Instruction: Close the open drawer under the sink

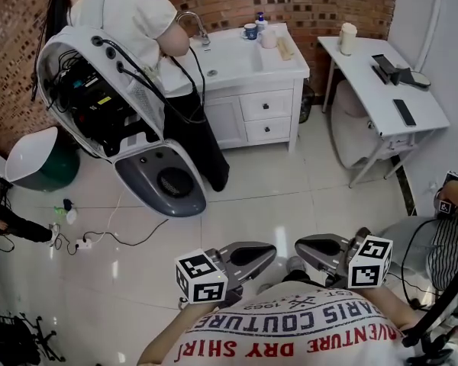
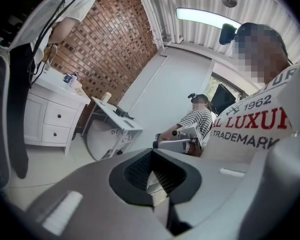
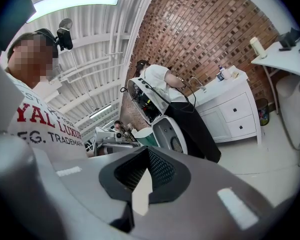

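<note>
1. The two drawers sit in the white sink cabinet at the far wall, and both fronts look flush.
2. A person in a white top stands at its left, beside a tilted machine shell.
3. The left gripper and right gripper are held near the wearer's chest, well apart from the cabinet, jaws clenched on nothing.

two white drawers, dark knobs, stacked in the sink cabinet well ahead of me; both fronts look flush.
</note>
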`<state>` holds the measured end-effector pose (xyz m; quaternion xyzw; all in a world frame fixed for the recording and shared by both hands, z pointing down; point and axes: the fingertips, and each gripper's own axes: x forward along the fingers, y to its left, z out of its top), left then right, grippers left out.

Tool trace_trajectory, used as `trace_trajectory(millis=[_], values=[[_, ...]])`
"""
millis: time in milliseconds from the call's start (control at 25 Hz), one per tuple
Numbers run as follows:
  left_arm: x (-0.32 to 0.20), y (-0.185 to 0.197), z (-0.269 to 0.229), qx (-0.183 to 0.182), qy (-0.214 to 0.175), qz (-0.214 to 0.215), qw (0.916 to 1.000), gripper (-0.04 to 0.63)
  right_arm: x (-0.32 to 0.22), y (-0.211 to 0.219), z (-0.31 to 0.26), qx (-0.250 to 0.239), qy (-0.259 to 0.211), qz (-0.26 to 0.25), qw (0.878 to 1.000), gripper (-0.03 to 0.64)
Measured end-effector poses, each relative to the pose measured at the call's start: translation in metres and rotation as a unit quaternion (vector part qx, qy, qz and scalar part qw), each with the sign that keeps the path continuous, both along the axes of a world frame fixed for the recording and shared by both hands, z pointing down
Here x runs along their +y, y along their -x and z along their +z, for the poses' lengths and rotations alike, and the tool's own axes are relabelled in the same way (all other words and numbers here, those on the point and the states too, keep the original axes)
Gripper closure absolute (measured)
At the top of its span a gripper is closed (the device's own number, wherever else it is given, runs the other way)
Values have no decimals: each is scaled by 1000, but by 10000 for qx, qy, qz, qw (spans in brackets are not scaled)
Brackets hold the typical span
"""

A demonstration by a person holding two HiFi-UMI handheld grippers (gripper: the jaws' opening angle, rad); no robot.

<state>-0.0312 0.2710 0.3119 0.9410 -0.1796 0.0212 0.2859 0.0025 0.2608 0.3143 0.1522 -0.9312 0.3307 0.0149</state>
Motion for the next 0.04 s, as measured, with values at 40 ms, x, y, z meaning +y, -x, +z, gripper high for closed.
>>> trace_trajectory(millis=[40], values=[[0,0,0,-4,-12,-2,10000,612,0,0,0,0,-8,8,10000,609]])
